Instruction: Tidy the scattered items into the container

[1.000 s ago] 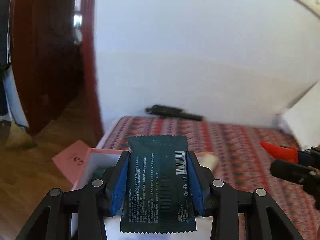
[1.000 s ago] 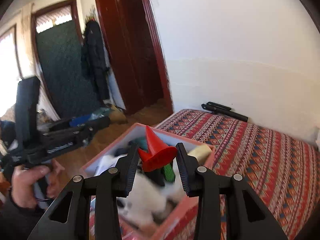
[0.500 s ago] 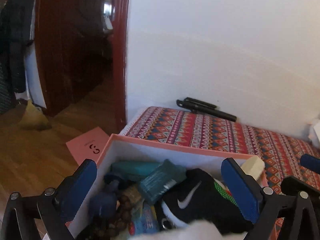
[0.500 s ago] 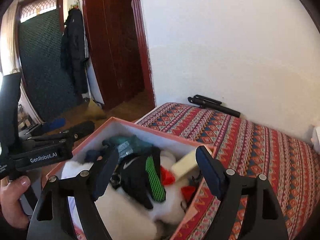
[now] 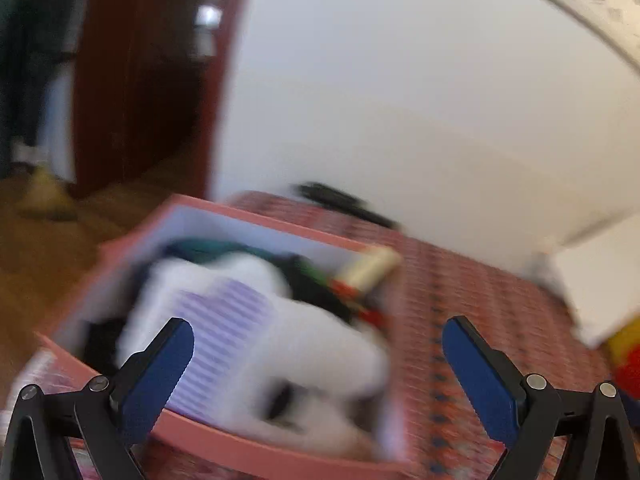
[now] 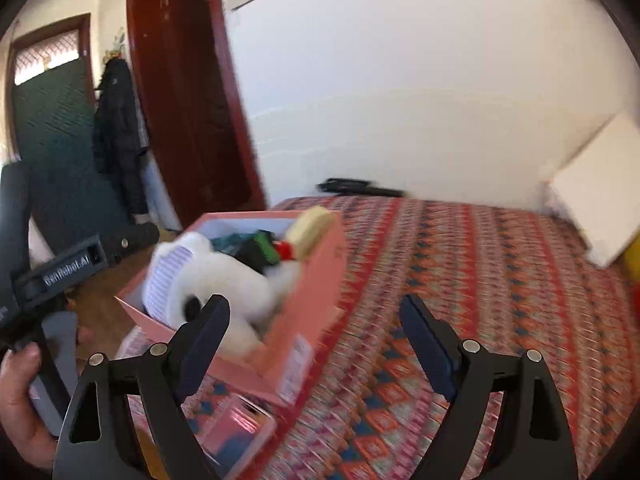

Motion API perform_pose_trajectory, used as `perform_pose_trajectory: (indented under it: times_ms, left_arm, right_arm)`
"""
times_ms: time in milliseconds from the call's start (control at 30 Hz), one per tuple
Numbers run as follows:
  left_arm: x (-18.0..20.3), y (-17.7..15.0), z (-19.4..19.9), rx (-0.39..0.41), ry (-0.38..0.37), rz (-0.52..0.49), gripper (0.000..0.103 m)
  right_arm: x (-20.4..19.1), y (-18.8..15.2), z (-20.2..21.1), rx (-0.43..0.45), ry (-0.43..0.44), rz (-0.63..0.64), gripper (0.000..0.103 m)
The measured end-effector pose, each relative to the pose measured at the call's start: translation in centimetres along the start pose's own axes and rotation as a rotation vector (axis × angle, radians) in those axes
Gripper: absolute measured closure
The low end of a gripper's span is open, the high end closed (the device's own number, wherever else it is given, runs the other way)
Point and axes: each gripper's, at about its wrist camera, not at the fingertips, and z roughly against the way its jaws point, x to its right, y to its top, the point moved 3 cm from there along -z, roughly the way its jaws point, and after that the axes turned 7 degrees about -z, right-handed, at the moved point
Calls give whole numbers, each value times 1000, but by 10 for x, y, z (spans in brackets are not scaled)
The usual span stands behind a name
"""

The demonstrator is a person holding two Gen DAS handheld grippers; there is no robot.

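A pink box (image 5: pixel 280 232) (image 6: pixel 320 280) stands on a patterned red cloth (image 6: pixel 480 300). It holds a white plush toy (image 5: pixel 312 344) (image 6: pixel 224 276), a black Nike item (image 6: pixel 256 252), a dark green packet (image 5: pixel 208 246), a red cone (image 6: pixel 285 249) and a cream block (image 5: pixel 370 266) (image 6: pixel 310 226) leaning on its rim. My left gripper (image 5: pixel 316 368) is open and empty above the box's near side. My right gripper (image 6: pixel 314 344) is open and empty to the right of the box. The left wrist view is blurred.
A black folded object (image 6: pixel 360 188) lies by the white wall at the far edge. A white box (image 6: pixel 596 200) and a yellow and red object (image 5: pixel 628 356) sit at the right. A pink card (image 6: pixel 240 428) lies in front of the box. A wooden floor and a dark red door are at the left.
Both grippers have let go: the green packet and the red cone have gone into the box. Both grippers have since pulled back and swung right, still open.
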Motion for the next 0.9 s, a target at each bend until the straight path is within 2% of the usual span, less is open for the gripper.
perform_pose_trajectory:
  times_ms: [67, 100, 200, 333, 533, 667, 733, 900]
  left_arm:
    - [25, -6, 5, -2, -77, -64, 1]
    - [33, -7, 9, 7, -85, -74, 1]
    - [49, -4, 21, 37, -71, -87, 1]
    - [72, -4, 31, 80, -25, -170, 1]
    - [88, -4, 21, 54, -164, -162, 1]
    - [98, -7, 14, 50, -242, -162, 1]
    - [101, -8, 14, 53, -232, -168, 1]
    - [99, -6, 14, 69, -197, -193, 1]
  right_arm:
    - [3, -16, 18, 19, -63, 20, 11]
    - [5, -24, 26, 20, -88, 35, 9]
    - [11, -39, 42, 5, -148, 88, 9]
    - [16, -40, 59, 23, -192, 117, 9]
    - [19, -27, 81, 77, -219, 131, 8]
    - [14, -20, 86, 103, -294, 148, 6]
    - [7, -16, 88, 123, -292, 162, 2]
    - [-8, -15, 85, 126, -273, 209, 2]
